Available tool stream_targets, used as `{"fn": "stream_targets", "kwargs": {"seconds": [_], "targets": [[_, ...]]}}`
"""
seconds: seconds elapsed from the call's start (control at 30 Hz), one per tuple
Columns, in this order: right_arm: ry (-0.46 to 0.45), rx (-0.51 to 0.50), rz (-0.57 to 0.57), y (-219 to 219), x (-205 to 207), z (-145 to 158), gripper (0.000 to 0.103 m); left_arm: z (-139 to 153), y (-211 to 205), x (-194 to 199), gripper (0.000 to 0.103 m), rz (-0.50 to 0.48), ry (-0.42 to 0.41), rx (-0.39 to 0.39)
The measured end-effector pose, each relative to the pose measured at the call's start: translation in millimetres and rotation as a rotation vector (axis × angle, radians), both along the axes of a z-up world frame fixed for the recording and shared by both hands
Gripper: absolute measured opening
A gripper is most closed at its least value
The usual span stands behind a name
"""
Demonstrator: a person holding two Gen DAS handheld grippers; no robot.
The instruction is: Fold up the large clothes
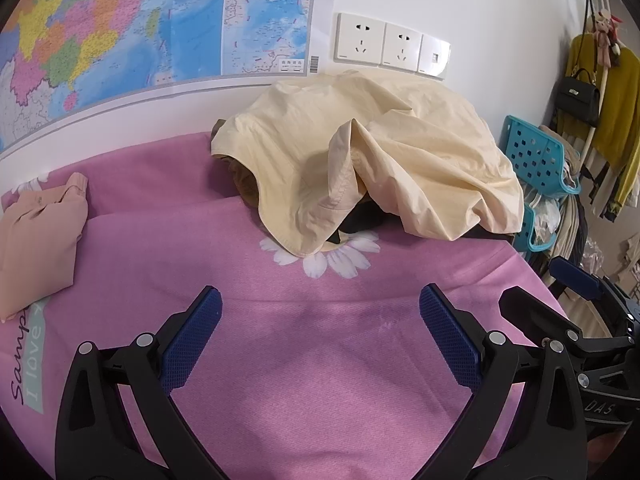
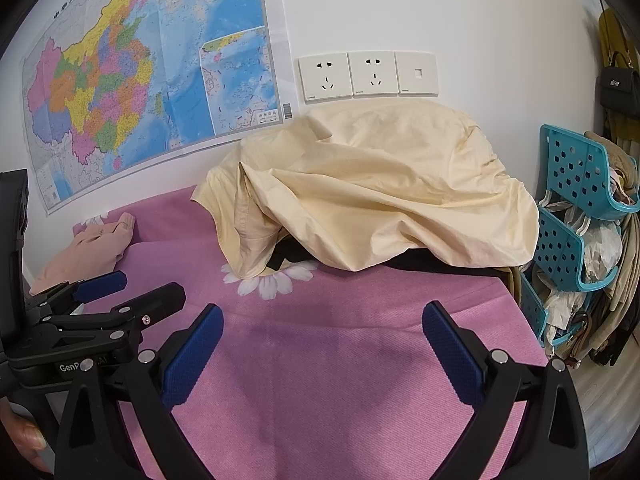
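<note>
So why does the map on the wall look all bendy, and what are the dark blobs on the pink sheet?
Left wrist view: the fisheye lens curves the map, and the corners go black. Right wrist view: same bending, and the dark patches on the pink sheet look like soft shadows near the open fingers.

A colourful wall map (image 2: 132, 92) is hanging on the white wall, its lower edge sitting just above the pink cloth-covered surface (image 2: 340, 352). Beside it, three white wall plates (image 2: 368, 76) are sitting in a row, two with sockets. A white daisy print (image 1: 324, 258) is showing on the pink cloth, and lettering is running along its left edge in the left wrist view. To the right, teal perforated baskets (image 2: 572, 200) are stacking beside the surface, holding bags and fabrics. A black handbag (image 1: 580, 96) and a mustard-yellow garment (image 1: 616, 100) are hanging from a rack.
</note>
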State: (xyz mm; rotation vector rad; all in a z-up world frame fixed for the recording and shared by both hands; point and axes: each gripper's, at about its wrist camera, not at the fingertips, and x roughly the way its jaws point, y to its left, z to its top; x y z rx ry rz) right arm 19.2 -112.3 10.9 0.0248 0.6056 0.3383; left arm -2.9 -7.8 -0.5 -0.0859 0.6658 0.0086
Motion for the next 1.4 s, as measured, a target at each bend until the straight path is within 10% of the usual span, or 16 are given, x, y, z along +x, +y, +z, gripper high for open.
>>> {"fn": "stream_targets", "kwargs": {"seconds": [1.0, 1.4], "targets": [[-0.035, -0.069, 0.028, 14, 27, 2, 0.097, -6, 9, 24, 0.098, 0.01, 0.033, -0.008], [-0.131, -0.331, 0.069, 70, 102, -5, 0.097, -6, 47, 48, 0.098, 0.08, 0.037, 0.044]]}}
